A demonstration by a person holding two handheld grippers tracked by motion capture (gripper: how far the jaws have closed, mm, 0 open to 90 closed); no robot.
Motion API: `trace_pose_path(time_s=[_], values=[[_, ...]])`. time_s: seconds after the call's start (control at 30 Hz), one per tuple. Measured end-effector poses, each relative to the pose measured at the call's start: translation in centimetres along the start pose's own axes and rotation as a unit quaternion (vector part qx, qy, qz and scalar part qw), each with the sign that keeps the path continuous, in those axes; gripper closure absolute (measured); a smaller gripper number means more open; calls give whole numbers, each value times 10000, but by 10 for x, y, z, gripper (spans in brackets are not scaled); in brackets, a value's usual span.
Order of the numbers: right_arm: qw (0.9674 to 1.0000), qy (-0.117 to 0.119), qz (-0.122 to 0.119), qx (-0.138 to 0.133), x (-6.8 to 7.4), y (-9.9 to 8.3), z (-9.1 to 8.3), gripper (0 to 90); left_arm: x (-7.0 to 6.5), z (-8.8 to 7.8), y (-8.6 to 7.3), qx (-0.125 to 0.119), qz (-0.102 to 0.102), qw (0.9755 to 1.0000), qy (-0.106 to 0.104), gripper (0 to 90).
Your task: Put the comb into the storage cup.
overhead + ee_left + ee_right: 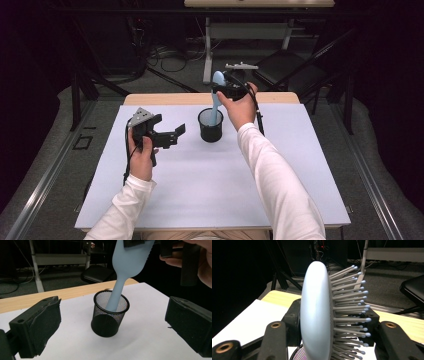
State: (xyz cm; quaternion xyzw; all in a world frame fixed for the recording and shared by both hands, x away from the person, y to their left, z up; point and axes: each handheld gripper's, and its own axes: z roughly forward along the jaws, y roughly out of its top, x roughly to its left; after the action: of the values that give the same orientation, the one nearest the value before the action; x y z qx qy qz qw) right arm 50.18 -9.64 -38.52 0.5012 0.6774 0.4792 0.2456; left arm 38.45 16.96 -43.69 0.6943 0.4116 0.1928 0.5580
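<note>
The right gripper (pixel 223 90) is clamped on the head of a light blue hairbrush (pixel 217 100), one jaw against its smooth back and the other on the bristle side. The brush hangs upright, handle down inside the black mesh pen cup (pixel 210 126), head above the cup's rim. The left gripper (pixel 172 136) hovers left of the cup, jaws spread wide and empty, facing it.

Mesh cup (pixel 210 126) upright on the table sheet (pixel 210 185), toward the far edge, near centre. Hairbrush (pixel 217 95) handle-down inside the cup, head above the rim, clamped in the right gripper (pixel 226 90). Left gripper (pixel 167 136) above the sheet, left of the cup, apart from it.
</note>
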Motion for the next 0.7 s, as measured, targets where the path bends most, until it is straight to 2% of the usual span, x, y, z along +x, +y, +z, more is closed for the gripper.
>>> trace_pose_path(time_s=[0.53, 0.7], values=[[9997, -82, -204, 116, 5, -16, 14, 477, 0, 0, -1, 13, -3, 10000, 12, 4], [9997, -101, -177, 156, 6, -21, 19, 477, 0, 1, -1, 21, -4, 10000, -1, 4]])
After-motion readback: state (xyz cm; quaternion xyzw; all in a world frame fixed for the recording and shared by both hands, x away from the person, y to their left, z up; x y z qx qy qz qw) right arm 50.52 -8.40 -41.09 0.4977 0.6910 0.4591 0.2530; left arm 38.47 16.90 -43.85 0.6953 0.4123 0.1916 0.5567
